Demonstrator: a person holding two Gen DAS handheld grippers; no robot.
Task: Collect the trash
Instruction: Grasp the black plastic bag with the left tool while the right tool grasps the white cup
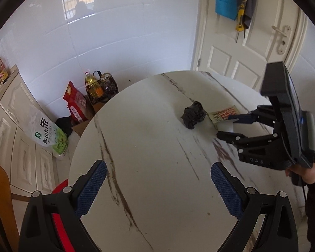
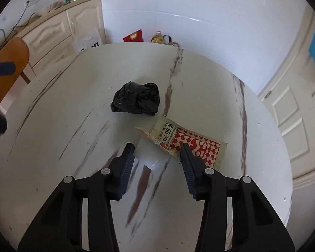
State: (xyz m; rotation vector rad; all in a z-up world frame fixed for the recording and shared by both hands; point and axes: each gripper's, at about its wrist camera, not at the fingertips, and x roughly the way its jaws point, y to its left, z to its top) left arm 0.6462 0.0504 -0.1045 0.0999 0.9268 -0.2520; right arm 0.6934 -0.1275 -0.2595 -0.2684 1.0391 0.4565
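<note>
A crumpled black plastic bag (image 1: 193, 114) lies on the round white marble table (image 1: 149, 138); it also shows in the right wrist view (image 2: 136, 100). Beside it lies a red-and-white checked snack wrapper (image 2: 189, 142), seen too in the left wrist view (image 1: 222, 114). A small white cup (image 2: 152, 154) lies on its side, partly under the wrapper. My right gripper (image 2: 157, 149) is open, its fingers either side of the cup and over the wrapper's edge; from the left it shows at the table's right (image 1: 229, 126). My left gripper (image 1: 158, 187) is open and empty above the near table.
A white door (image 1: 252, 37) stands behind the table on the right. Cream cabinets (image 1: 8, 130) line the left wall. Rice bags (image 1: 50, 136), an oil bottle (image 1: 93, 86) and a cardboard box sit on the floor. A wooden chair (image 2: 8, 63) stands at the left.
</note>
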